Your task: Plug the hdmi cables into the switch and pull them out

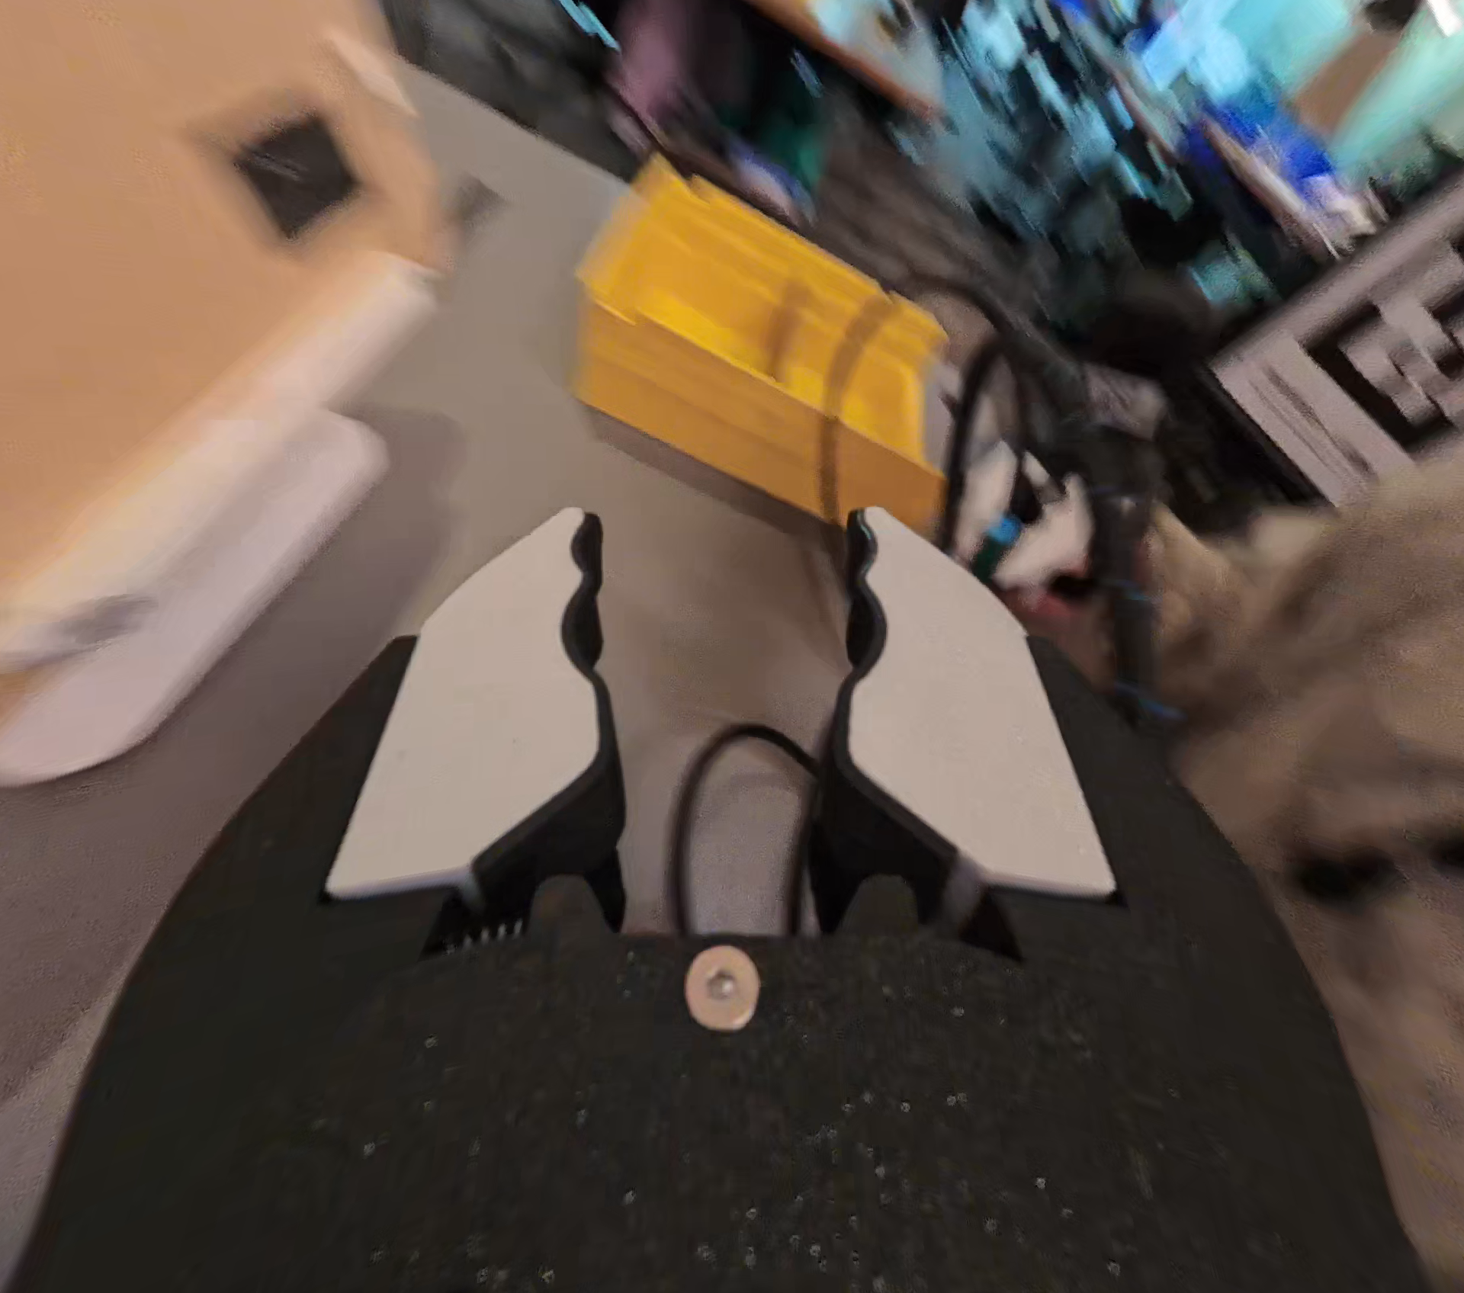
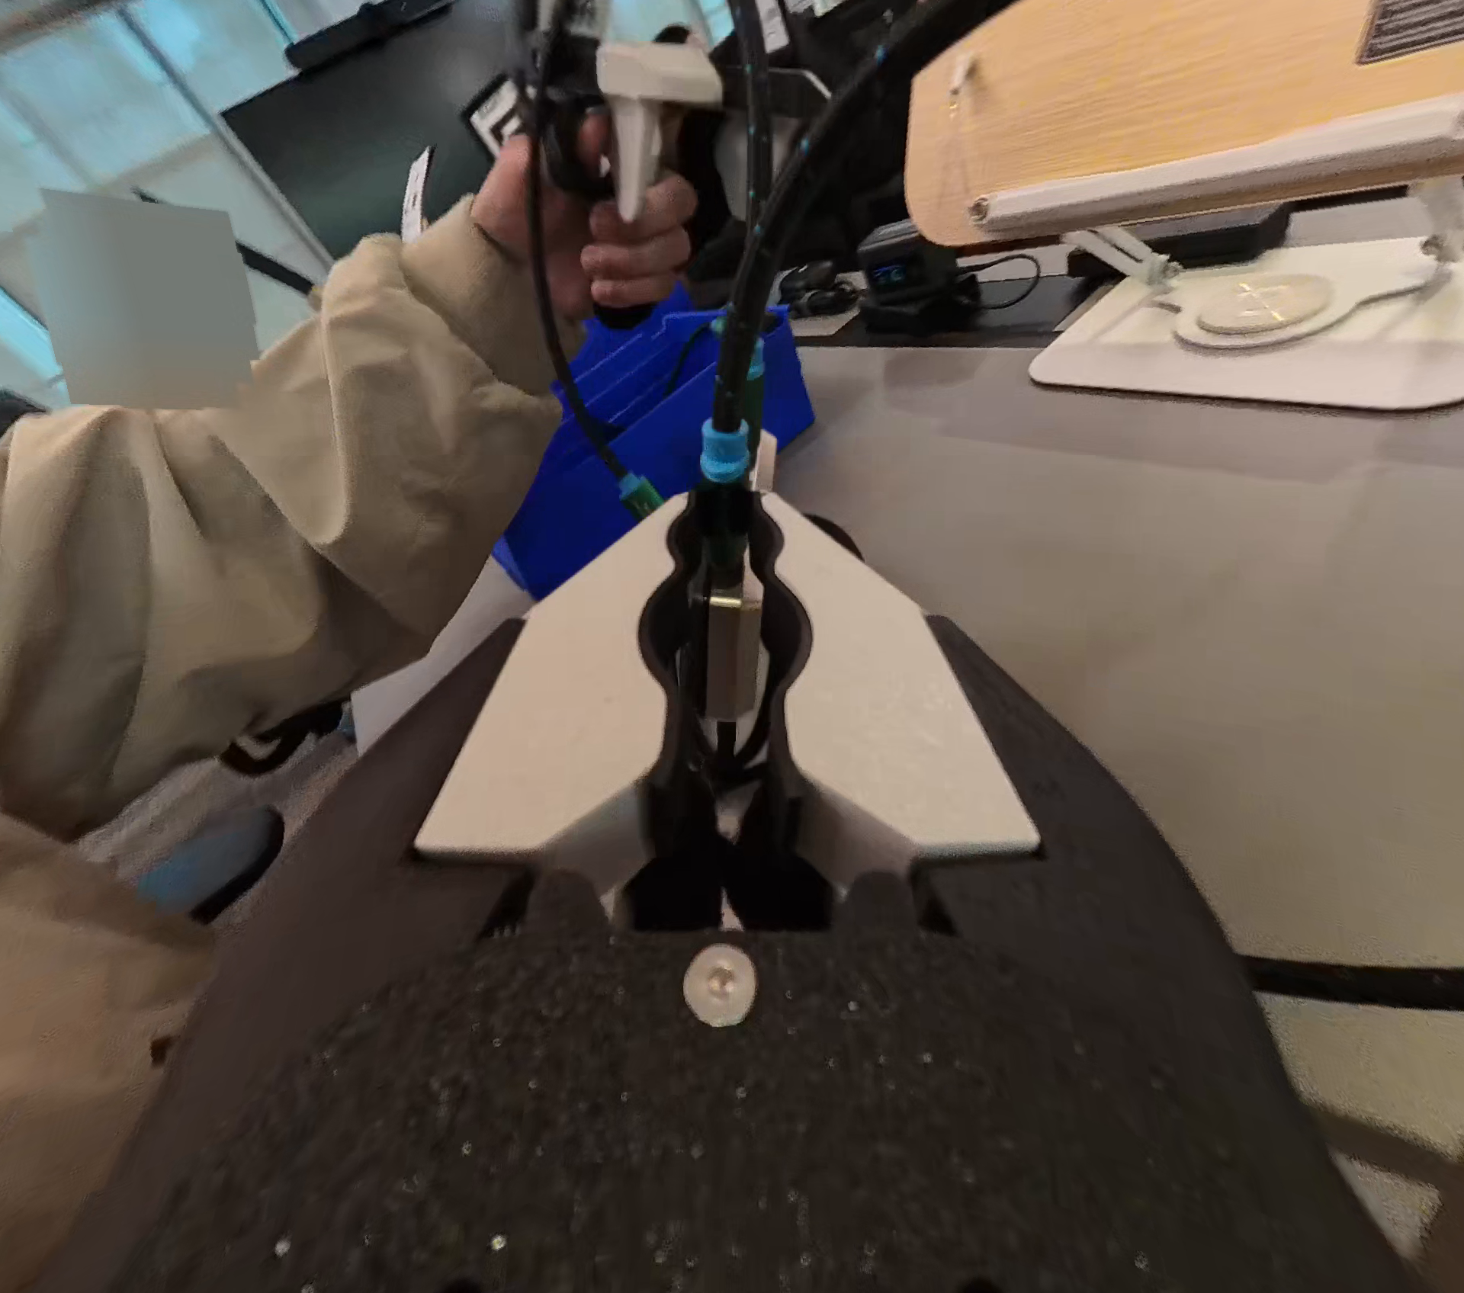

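My right gripper is shut on a black HDMI plug with a blue collar. The plug's silver metal end sits between the fingers and points back toward the camera. Its black cable arcs up and to the right. A second thin black cable ends in a green plug hanging in front of the blue bin. My left gripper is open and empty above the grey table; that view is blurred. I cannot make out the switch clearly.
A yellow bin lies ahead of the left gripper. A blue bin stands past the right gripper. A wooden board on a white base stands to the right. A hand in a beige sleeve holds the other gripper's handle. The left gripper's tips are roughly 20 centimeters from the right gripper's.
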The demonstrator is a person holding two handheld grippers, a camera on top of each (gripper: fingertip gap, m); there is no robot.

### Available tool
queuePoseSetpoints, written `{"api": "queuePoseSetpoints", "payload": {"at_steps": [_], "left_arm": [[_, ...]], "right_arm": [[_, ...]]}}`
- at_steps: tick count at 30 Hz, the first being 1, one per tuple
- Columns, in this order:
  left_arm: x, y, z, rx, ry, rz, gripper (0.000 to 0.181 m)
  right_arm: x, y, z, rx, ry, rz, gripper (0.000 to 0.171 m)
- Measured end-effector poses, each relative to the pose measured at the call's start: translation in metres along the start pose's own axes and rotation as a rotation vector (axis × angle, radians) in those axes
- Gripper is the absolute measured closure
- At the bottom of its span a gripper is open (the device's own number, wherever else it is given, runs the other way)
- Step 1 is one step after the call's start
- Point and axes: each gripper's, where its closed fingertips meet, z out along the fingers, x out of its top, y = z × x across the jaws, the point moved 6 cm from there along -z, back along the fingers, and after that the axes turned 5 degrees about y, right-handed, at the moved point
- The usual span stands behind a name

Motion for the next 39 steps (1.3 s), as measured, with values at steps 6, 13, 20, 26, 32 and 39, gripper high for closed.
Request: {"api": "queuePoseSetpoints", "payload": {"at_steps": [6,13,20,26,32,39], "left_arm": [[0.007,-0.04,-0.133,0.53,0.393,0.033,0.121],[-0.088,0.117,-0.074,0.525,0.435,0.19,0.122],[-0.203,0.146,0.049,0.623,0.027,0.037,0.103],[-0.214,0.13,0.081,0.578,-0.071,-0.027,0.124],[-0.203,0.131,0.074,0.233,-0.095,0.005,0.156],[-0.203,0.117,0.049,-0.054,-0.339,0.17,0.159]], "right_arm": [[0.0,0.002,-0.001,-0.044,0.05,0.048,0.162],[-0.008,0.006,0.012,-0.148,-0.003,0.045,0.161],[-0.013,-0.003,0.027,-0.146,-0.105,0.102,0.162],[-0.016,-0.022,0.03,-0.105,-0.123,0.112,0.161],[-0.006,-0.041,0.014,0.148,-0.089,-0.006,0.146],[0.006,-0.038,-0.014,0.277,-0.061,-0.201,0.121]]}}
